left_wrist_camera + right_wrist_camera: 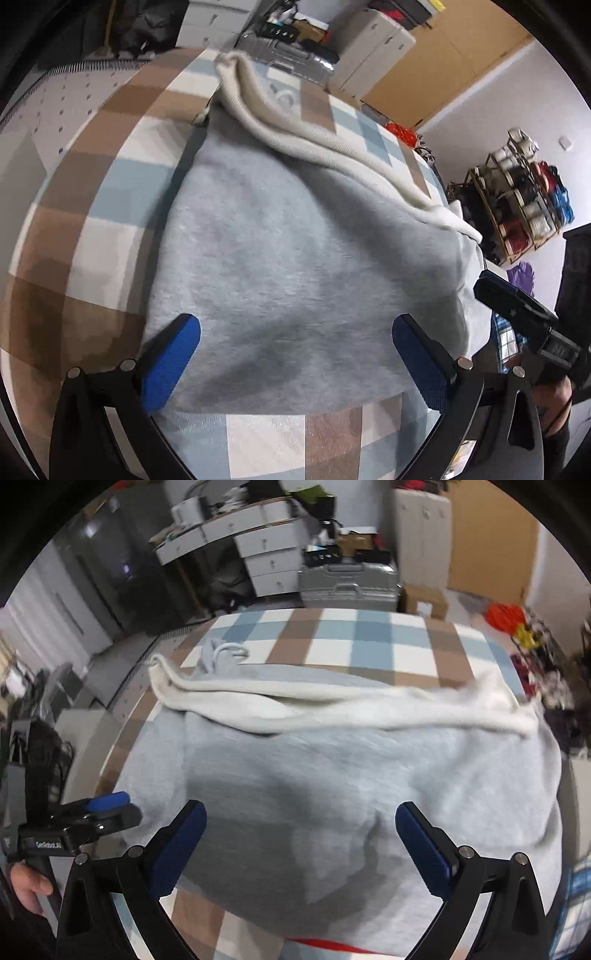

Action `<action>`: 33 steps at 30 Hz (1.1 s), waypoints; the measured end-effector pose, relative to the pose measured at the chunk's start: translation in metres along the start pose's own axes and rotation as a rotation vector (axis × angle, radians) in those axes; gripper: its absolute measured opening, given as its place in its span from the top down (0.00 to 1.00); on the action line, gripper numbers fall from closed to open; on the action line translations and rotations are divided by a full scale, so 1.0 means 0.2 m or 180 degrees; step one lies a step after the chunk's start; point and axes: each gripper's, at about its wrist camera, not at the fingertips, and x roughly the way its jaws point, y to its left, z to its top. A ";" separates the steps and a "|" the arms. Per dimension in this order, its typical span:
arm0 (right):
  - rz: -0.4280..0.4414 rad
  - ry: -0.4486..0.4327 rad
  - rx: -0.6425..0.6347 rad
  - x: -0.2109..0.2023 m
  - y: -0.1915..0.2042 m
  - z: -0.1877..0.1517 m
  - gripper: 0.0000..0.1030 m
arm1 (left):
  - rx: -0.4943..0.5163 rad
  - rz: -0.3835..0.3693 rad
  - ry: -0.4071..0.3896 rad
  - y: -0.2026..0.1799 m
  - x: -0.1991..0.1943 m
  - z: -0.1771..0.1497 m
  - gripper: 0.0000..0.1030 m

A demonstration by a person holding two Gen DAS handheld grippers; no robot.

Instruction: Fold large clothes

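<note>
Covering the whole work surface is a checked blanket of blue, brown and white squares (pixel 332 635), and on it lies the large light-grey fleece garment (pixel 295 258), spread flat and already doubled over at its near edge. Its long axis appears to run across both grippers from side to side, and it lies directly ahead of and beneath each of them. Along its far edge rests a long cream knitted piece, rolled into a rope-like band (pixel 332 705), following the same sideways line. A white drawstring (pixel 231 650) curls at the far left corner in the right wrist view.

The left gripper (pixel 295 365) hovers over the near left part of the grey cloth, its blue-padded jaws spread wide and holding nothing. The right gripper (pixel 301 847) hangs over the near middle, equally wide and empty. Both seem about equally close to the near hem, each tilted downward toward the fabric. A thin red strip (pixel 325 946) peeks out beneath the near hem.
</note>
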 end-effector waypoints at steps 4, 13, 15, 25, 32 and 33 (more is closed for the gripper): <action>-0.0200 0.0206 0.0082 0.22 0.02 0.00 0.00 | -0.0068 -0.0025 -0.0022 0.03 0.09 -0.02 0.02; -0.0055 0.0666 0.0599 0.36 -0.11 0.06 0.00 | 0.0179 0.0078 -0.0119 -0.04 0.09 -0.05 0.02; 0.0178 0.0642 0.0634 0.27 -0.15 0.09 0.00 | 0.0089 -0.0001 -0.0147 -0.01 0.06 -0.05 0.02; -0.0723 0.0047 -0.0110 -0.05 -0.46 0.20 0.00 | -0.0110 -0.0056 -0.0313 0.02 0.00 -0.05 0.02; -0.0967 0.0005 -0.1088 0.07 -0.41 0.26 0.00 | -0.0050 -0.0065 -0.0417 0.01 -0.04 -0.04 0.02; -0.0982 0.0073 -0.1270 0.12 -0.39 0.26 0.00 | -0.0028 -0.0065 -0.0414 0.01 -0.03 -0.04 0.02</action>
